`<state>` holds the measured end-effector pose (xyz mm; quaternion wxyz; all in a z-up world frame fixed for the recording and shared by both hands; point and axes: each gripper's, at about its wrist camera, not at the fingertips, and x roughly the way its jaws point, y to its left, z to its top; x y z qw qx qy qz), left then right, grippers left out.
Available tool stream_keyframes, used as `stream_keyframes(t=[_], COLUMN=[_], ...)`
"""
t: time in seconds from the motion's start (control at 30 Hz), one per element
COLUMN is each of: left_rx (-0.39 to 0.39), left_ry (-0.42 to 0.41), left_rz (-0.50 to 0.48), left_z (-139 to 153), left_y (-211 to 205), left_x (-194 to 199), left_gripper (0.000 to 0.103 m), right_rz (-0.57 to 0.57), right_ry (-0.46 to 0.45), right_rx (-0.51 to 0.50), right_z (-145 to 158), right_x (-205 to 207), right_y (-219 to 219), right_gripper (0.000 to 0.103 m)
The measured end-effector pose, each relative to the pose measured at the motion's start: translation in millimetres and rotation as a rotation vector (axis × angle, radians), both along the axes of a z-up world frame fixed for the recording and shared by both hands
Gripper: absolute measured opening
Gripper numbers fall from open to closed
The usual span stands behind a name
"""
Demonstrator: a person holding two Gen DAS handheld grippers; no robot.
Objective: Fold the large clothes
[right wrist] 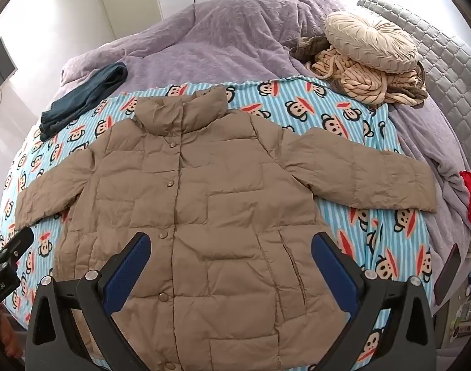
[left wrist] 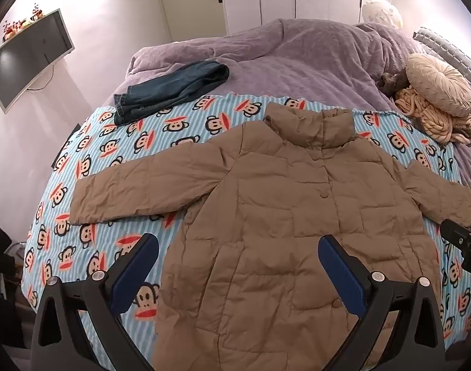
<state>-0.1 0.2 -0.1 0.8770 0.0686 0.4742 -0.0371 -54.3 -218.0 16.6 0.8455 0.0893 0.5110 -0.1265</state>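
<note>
One tan puffer jacket (left wrist: 266,216) lies flat, sleeves spread, on the monkey-print sheet (left wrist: 90,160); both left tongs (left wrist: 238,272) and right tongs (right wrist: 230,266) hover released above it. One pair of jeans (left wrist: 170,88), probably folded, sits beyond.

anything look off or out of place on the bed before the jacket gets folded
Nothing is spilled or damaged. The tan jacket lies flat, snapped shut, sleeves spread. Only the jeans look loosely bunched near the far left edge of the monkey-print sheet.

Both tools are showing black angular frames: the left gripper (left wrist: 238,266) and right gripper (right wrist: 230,262) are wearing blue textured pads (right wrist: 127,272), silver round screws (right wrist: 90,275) gleaming.
</note>
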Motion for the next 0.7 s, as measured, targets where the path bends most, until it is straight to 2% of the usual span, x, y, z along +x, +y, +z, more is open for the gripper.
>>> stream_keyframes(t=[0.7], left_rx=[0.001], left_ry=[0.002], left_rz=[0.003], left_z=[-2.5], left_y=[5.2], left_x=[-2.5], left_gripper=[0.103], right_rz=[0.001], right_ry=[-0.001], right_rx=[0.001], right_z=[0.3], right_x=[-1.1], right_y=[0.9], right_gripper=[0.103])
